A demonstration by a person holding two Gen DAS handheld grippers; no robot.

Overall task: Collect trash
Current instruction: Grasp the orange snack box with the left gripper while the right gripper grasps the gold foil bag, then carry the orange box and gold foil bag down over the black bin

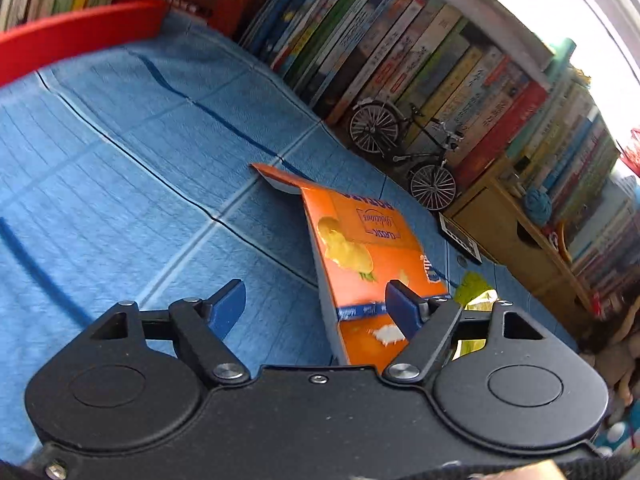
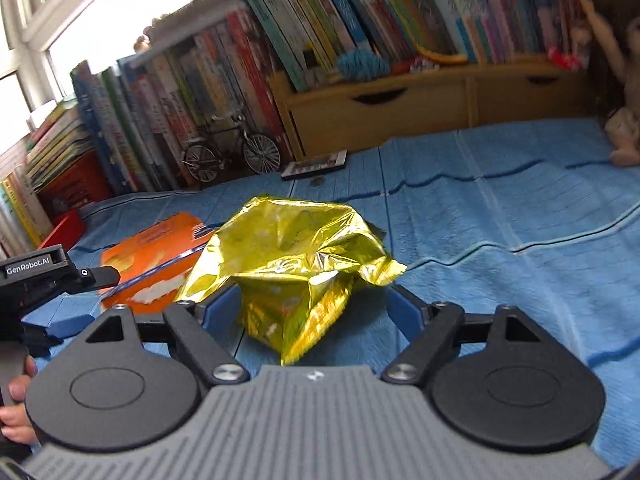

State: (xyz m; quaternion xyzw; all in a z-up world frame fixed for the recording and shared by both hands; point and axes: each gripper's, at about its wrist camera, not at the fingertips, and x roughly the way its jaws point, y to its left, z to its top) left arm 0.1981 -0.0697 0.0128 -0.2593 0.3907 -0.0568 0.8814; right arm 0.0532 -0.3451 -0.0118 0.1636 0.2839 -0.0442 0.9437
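Jaws wide and empty: left gripper point(image 1: 316, 308) straddling lengthwise orange carton point(image 1: 360, 256), right gripper point(image 2: 316, 312) around crumpled gold wrapper point(image 2: 292, 264).

Low in the frame we see our left gripper point(image 1: 316, 304) with its blue fingers point(image 1: 230, 306) spread apart over a blue quilted cloth point(image 1: 120, 152). An orange carton point(image 1: 360, 248), flattened and torn, lies between them, nearer the right-hand finger, which overlaps the carton's lower edge; we cannot tell whether it presses on it. A scrap of yellow foil wrapper point(image 1: 476, 292) peeks out just right of that finger. A red rim point(image 1: 76, 36) curves across the upper left. Along the upper right runs a row of books point(image 1: 420, 48), with a model bicycle point(image 1: 404, 152) before them and a wooden drawer unit point(image 1: 516, 240) further right.
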